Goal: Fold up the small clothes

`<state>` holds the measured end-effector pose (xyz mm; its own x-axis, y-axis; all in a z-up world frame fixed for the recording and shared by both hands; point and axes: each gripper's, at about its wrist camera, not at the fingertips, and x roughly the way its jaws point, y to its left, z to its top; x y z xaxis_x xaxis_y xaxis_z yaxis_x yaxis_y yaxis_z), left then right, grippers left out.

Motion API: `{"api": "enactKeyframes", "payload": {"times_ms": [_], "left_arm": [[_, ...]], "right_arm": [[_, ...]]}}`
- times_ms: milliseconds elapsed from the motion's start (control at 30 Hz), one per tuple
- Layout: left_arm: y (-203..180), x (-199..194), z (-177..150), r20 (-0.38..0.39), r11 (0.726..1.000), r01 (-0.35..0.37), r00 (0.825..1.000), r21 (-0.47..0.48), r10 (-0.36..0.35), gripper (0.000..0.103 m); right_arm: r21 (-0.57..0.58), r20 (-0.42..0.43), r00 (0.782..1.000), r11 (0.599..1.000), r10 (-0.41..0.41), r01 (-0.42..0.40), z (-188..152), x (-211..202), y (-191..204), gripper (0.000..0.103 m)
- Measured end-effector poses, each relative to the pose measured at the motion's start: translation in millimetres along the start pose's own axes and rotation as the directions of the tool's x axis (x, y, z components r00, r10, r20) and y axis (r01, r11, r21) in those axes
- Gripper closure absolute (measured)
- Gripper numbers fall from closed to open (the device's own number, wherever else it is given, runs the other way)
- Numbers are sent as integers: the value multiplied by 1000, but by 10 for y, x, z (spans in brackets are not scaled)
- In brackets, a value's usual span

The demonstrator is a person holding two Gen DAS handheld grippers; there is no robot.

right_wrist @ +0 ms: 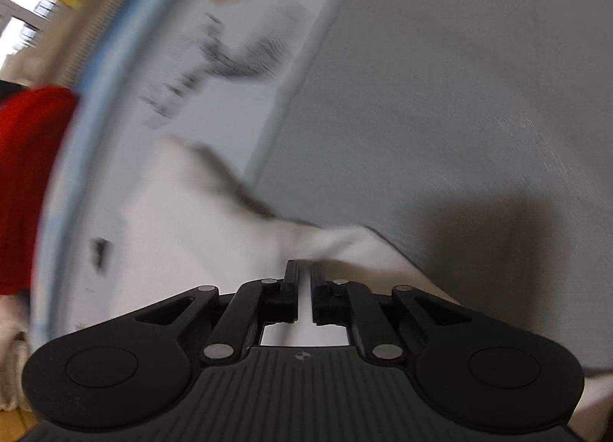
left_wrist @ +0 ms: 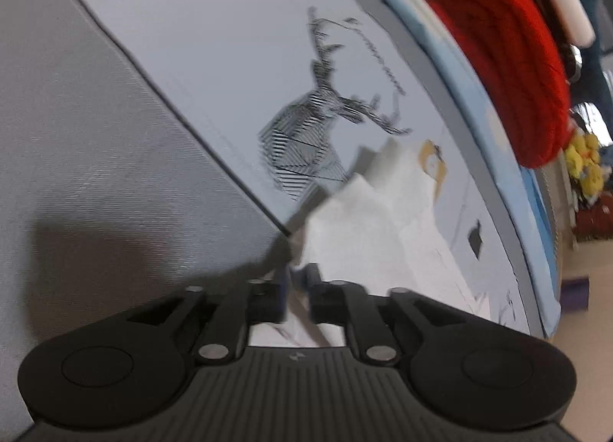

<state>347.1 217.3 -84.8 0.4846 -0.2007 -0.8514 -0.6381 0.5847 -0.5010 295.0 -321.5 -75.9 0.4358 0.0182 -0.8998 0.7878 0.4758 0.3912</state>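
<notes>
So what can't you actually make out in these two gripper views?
- White garment: left wrist view, lower part hidden behind the left gripper.
- Deer print: right wrist view, smeared by motion blur.
- Right gripper: fabric under its tips blurred, grip unclear.
- Red knit: cut off.

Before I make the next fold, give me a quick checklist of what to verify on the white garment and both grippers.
1. Right gripper pinching the white garment: ok, jaws nearly shut on cloth.
2. Left gripper gripping the garment: cannot tell; a narrow gap, cloth between, blurred.
3. Garment lying on the deer-print mat: ok.
4. Garment flat: not ok, bunched.
5. Red knit clear of the garment: ok.
</notes>
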Motion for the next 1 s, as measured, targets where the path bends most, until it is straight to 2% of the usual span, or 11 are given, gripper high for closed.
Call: {"api": "enactKeyframes", "payload": {"times_ms": [233, 400, 467, 500, 600, 667, 733, 800, 867, 933, 1000], "left_arm": [[-127, -180, 92, 167, 995, -43, 986, 91, 27, 59], [-280, 113, 112, 75, 978, 6, 997, 209, -23, 36], [-308, 194, 77, 67, 972, -6, 998, 235, -10, 58], [-345, 209, 64, 59, 966, 3, 998, 258, -19, 97], [-604, 18, -19, 69, 917, 129, 984, 377, -166, 102], [-794, -202, -86, 53, 847, 270, 943, 458, -330, 102], [-818, -309, -99, 63, 831, 323, 918, 453, -392, 102], [-715, -240, -37, 67, 877, 280, 942, 390, -330, 102], [-558, -62, 48, 73, 936, 71, 992, 346, -102, 102], [-386, 44, 102, 88, 948, -107, 993, 299, 84, 100], [-247, -4, 168, 113, 965, -126, 988, 231, 102, 100]], "right_arm": [[-174, 123, 987, 982, 102, -80, -150, -298, 295, 77], [-280, 56, 980, 945, 189, -167, -116, -231, 517, 64], [-292, 6, 984, 942, 177, -167, -99, -139, 555, 64], [-295, -8, 986, 942, 166, -161, -90, -98, 569, 64], [-293, -27, 989, 945, 142, -144, -71, -30, 541, 64], [-297, -26, 990, 945, 136, -138, -62, -12, 568, 64], [-302, -16, 990, 944, 137, -136, -113, -90, 587, 64], [-309, -7, 990, 942, 138, -133, -125, -86, 590, 64], [-307, -4, 991, 943, 132, -126, -130, -82, 583, 64], [-297, -11, 993, 948, 120, -118, -130, -47, 558, 64], [-281, -18, 995, 954, 102, -103, -122, -2, 537, 64]]}}
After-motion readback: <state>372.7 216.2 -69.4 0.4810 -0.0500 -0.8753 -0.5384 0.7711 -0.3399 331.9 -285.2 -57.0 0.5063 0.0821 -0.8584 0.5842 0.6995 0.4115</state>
